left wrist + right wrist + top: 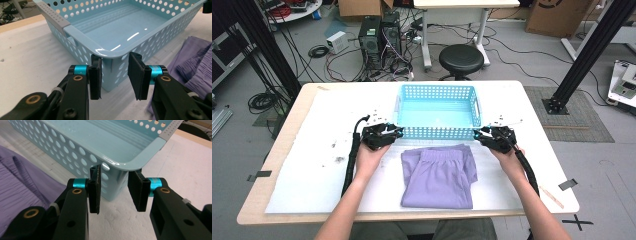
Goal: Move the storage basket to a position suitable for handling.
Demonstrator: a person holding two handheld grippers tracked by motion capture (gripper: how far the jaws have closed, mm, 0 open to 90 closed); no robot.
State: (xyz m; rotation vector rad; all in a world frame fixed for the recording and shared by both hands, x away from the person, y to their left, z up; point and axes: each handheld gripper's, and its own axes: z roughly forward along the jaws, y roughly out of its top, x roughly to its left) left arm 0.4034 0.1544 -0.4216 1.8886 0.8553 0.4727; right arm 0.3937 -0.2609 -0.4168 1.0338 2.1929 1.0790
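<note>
A person sits at a white-topped table [302, 165] and holds a two-jaw gripper in each hand. Both reach for a light blue perforated basket [438, 111] that stands upright at the middle of the table's far edge, open side up, its long axis running left to right along that edge.

The left gripper [388, 133] is at the basket's near left corner. In the left gripper view its jaws straddle that rounded corner [110, 56], one pad on each side, partly closed. One pad looks pressed against the wall; whether the other pad touches it cannot be told.

The right gripper [484, 134] is at the near right corner. In the right gripper view its jaws likewise flank the corner [113, 173], partly closed, the pads very close to the plastic; a firm grasp cannot be confirmed.

The basket rests flat on the table. Its short ends carry grey handles [53, 16].

A folded lilac garment [438, 175] with a gathered waistband lies just in front of the basket, between the two hands and toward the table's near edge, its long axis running from near to far.
</note>
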